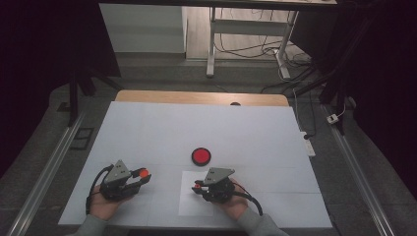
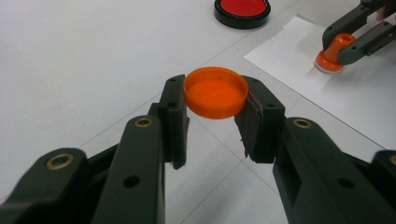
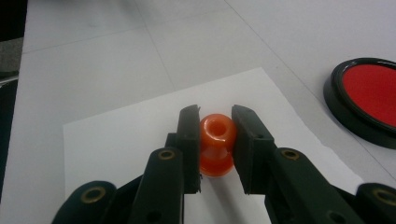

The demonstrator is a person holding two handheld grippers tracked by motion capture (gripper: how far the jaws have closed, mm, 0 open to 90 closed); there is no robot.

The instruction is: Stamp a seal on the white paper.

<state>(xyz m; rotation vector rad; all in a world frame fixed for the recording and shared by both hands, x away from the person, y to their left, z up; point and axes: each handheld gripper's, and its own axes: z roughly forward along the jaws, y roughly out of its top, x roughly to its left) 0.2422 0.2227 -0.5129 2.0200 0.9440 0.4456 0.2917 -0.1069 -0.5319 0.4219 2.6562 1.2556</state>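
The left tool (image 2: 215,114) was clamped on an orange cap (image 2: 215,92), its two black jaws pressing the cap's rim from either side. The cap sat open side up, held just above the white bench (image 1: 147,128) at the near left, as the high view showed it at the tip of that tool (image 1: 143,173).

The right tool (image 3: 215,135) was clamped on a small orange bottle-neck piece (image 3: 216,144), a short tube with a round opening on top and a wider flared base. Its jaws gripped the narrow upper part from both sides. The piece stood upright on a white sheet of paper (image 3: 126,140) that lay flat on the bench, near the sheet's far edge. In the left gripper view the same piece (image 2: 332,53) rested with its base on the paper, between the right tool's dark jaws.

A round red disc with a black rim (image 1: 201,156) lay on the bare bench just beyond the paper, between the two tools and a little farther off. Cap and orange piece were well apart, each in its own tool. Both hands (image 1: 105,204) rested low near the bench's near edge.
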